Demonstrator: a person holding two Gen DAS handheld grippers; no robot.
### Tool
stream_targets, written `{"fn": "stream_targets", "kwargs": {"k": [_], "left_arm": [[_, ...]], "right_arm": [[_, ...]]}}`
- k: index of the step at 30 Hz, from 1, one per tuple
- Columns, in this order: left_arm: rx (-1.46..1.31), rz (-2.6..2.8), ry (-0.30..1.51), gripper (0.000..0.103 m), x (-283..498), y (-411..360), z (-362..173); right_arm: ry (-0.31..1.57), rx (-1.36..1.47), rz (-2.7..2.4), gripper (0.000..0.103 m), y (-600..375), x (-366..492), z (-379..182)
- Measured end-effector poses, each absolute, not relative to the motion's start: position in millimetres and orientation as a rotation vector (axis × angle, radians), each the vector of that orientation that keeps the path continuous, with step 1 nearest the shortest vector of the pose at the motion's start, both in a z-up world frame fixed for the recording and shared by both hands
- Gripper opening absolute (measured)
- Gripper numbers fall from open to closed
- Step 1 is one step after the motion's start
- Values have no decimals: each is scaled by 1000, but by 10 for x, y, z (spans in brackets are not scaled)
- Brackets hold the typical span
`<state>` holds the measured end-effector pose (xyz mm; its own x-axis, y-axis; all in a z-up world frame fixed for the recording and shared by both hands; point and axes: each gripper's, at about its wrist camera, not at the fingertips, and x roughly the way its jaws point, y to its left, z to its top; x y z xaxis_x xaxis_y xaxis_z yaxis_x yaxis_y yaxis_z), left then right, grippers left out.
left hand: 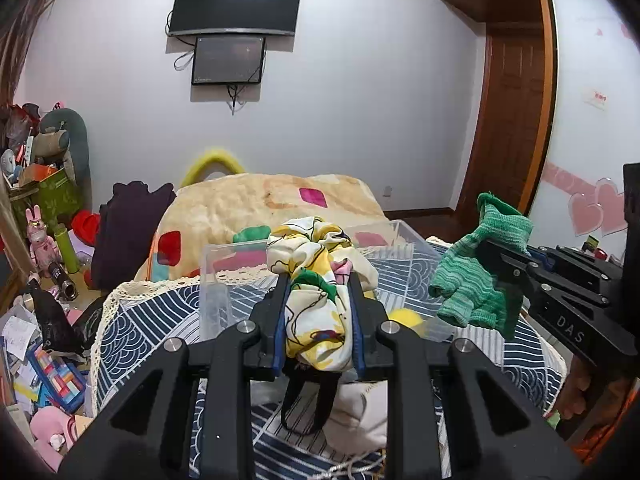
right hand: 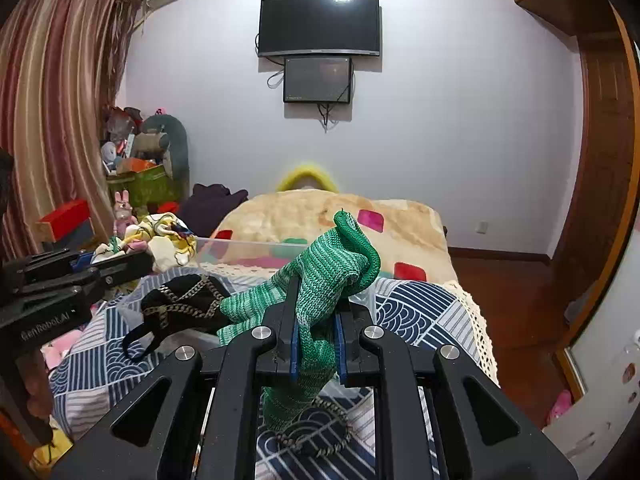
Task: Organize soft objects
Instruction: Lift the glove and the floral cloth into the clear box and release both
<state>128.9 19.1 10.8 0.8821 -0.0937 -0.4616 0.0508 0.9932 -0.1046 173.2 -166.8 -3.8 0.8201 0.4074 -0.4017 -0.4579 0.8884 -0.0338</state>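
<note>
My left gripper [left hand: 319,280] is shut on a white, yellow and green floral cloth [left hand: 316,280], held above the near wall of a clear plastic bin [left hand: 224,264] on the bed. My right gripper [right hand: 316,284] is shut on a green knitted garment [right hand: 328,264], held up over the bed; it also shows at the right of the left wrist view [left hand: 476,268]. The left gripper and floral cloth [right hand: 160,240] appear at the left of the right wrist view. A black item with chain trim [right hand: 180,304] lies on the blue patterned bedspread [right hand: 416,304].
A yellow ball [left hand: 406,318] sits in or behind the bin. A cream soft item [left hand: 356,412] lies below my left gripper. A beige blanket [left hand: 260,204] covers the far bed. Clutter and toys [left hand: 44,240] fill the floor at left. A wooden door [left hand: 512,120] stands at right.
</note>
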Motion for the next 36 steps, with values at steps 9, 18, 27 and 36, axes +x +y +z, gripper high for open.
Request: {"fn": "stream_targets", "kwargs": {"k": [9,18,27,36], "left_arm": [[-100,-81,573,24,1649,157,-104],[-106,-90,646,25,1903,105,-278],[-68,-68,675,42,1881,42,-342],[-61,-73,636,53,1688,38,-253]], "right_arm": [[477,-124,467,12,-1597,2008,-188],[562,-99,496,12,-1466,2211,-343],[589,-146,490,14,-1425,2248,-392],[579,-140,469,44,-1547,2203,-352]]}}
